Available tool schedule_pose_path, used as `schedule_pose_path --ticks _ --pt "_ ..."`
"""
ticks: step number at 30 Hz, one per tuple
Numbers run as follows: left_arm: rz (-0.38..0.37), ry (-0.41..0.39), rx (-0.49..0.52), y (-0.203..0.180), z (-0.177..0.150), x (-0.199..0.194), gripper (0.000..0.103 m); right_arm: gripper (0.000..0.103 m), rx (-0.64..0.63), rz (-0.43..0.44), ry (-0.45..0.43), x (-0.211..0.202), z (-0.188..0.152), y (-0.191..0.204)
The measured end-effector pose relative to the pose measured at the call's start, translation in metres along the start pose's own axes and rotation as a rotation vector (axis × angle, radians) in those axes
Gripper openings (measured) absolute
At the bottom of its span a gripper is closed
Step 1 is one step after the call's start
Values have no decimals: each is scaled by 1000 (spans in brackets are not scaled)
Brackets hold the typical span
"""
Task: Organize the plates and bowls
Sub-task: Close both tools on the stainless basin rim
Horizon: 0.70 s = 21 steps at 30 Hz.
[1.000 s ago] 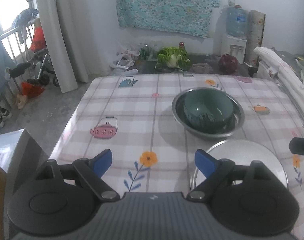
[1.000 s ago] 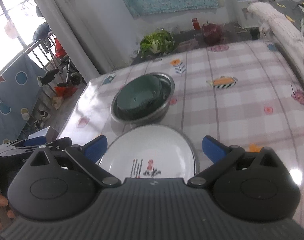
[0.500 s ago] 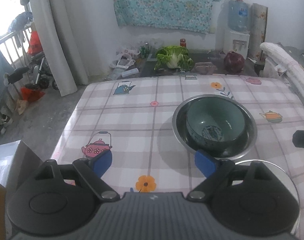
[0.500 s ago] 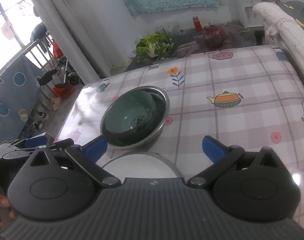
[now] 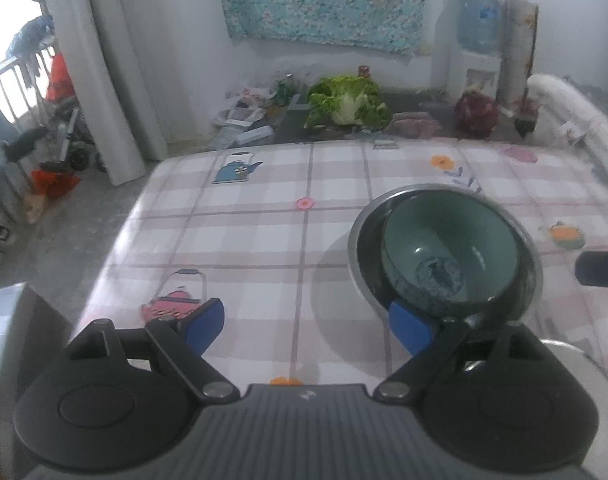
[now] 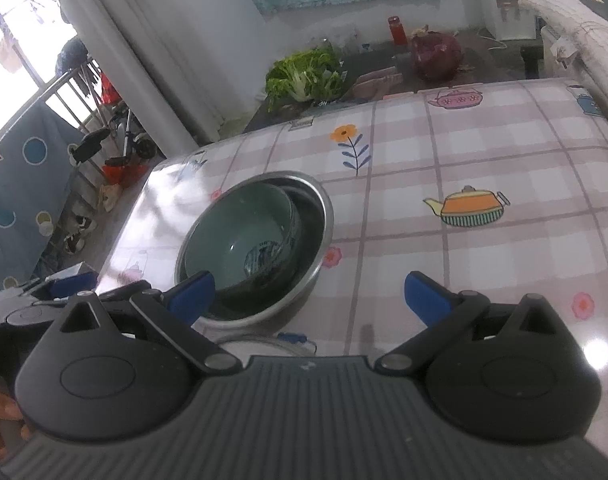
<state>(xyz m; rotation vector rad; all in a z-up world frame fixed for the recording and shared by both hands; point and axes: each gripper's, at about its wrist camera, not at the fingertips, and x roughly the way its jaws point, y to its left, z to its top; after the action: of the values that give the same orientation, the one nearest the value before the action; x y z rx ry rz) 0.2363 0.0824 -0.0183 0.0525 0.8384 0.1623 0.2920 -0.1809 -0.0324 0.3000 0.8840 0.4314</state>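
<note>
A green ceramic bowl (image 5: 450, 256) (image 6: 240, 236) sits tilted inside a wider steel bowl (image 5: 364, 232) (image 6: 324, 208) on the checked tablecloth. A white plate (image 5: 584, 372) (image 6: 260, 344) lies just in front of the steel bowl, mostly hidden under the grippers. My left gripper (image 5: 306, 326) stands open with nothing between its blue pads; its right pad overlaps the steel bowl's near rim. My right gripper (image 6: 310, 298) is open and empty too, its left pad at the steel bowl's near edge. The left gripper (image 6: 64, 284) also shows low at the left of the right wrist view.
The table (image 5: 264, 240) carries a teapot-and-flower print. Beyond its far edge a dark low surface holds a leafy cabbage (image 5: 346, 100), a dark red round thing (image 5: 474, 114) and a red bottle (image 6: 396, 30). A curtain (image 5: 116, 60) hangs left; a padded rail (image 6: 564, 12) runs along the right.
Both grippers have moved forward over the table toward the nested bowls. The white plate has slid under them and nearly out of view. Both stay open.
</note>
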Motion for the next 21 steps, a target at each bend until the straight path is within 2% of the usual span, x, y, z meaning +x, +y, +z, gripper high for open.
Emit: schedule_pose_path --ticks 3,4,7,11,13,17,21 --pt "-80 -26 -67 16 -1 7 84 96 14 1 -14 7 6 -4" --pt "-106 -22 -88 20 -1 11 77 94 23 0 -15 11 8 -7" --pt "-179 17 -152 33 1 24 54 78 54 7 -1 24 15 -16" --pt "-255 67 -207 42 4 43 34 58 96 39 32 43 20 -24" --pt "-285 91 -239 46 3 50 28 51 111 48 47 51 21 -26" --pt "-326 130 -287 53 5 61 25 39 130 66 69 64 22 -30" --pt "-361 119 -343 65 6 60 26 30 133 78 82 70 24 -31"
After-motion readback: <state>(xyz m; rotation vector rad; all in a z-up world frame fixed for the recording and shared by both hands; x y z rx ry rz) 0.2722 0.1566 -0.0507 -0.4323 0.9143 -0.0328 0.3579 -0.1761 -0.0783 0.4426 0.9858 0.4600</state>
